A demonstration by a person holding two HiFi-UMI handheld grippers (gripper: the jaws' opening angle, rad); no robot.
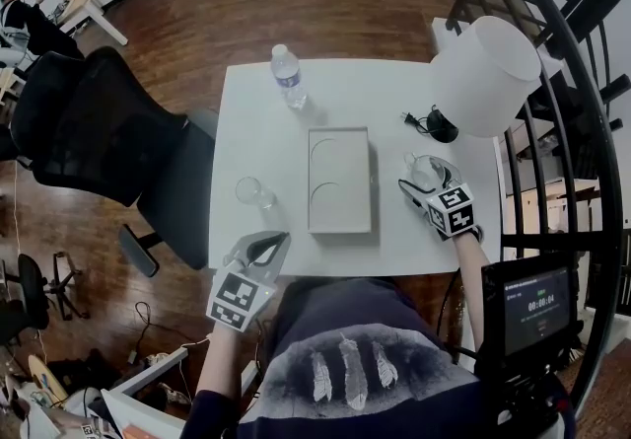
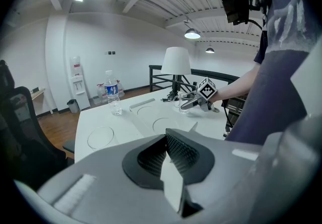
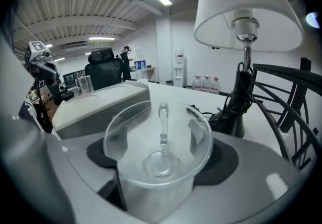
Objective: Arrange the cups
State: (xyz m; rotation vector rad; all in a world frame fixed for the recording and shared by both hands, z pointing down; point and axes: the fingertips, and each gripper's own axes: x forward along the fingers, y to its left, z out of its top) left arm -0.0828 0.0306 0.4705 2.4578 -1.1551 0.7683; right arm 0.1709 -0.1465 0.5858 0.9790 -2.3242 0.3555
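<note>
1. Near edge, left side: left gripper (image 1: pixel 276 240) sits over the table (image 1: pixel 256 111) rim, jaws closed on nothing.
2. Right gripper (image 1: pixel 419 179) is clamped on a clear cup (image 3: pixel 158 152) by the right edge.
3. Other cup (image 1: pixel 252 192) stands left of the tray (image 1: pixel 314 181), not touching it; both tray hollows are bare.
4. Far end: bottle (image 1: pixel 288 75) and lamp (image 1: pixel 485 72), with open tabletop between.

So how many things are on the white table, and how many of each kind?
clear cup: 2
water bottle: 1
white tray: 1
lamp: 1
Total: 5
</note>
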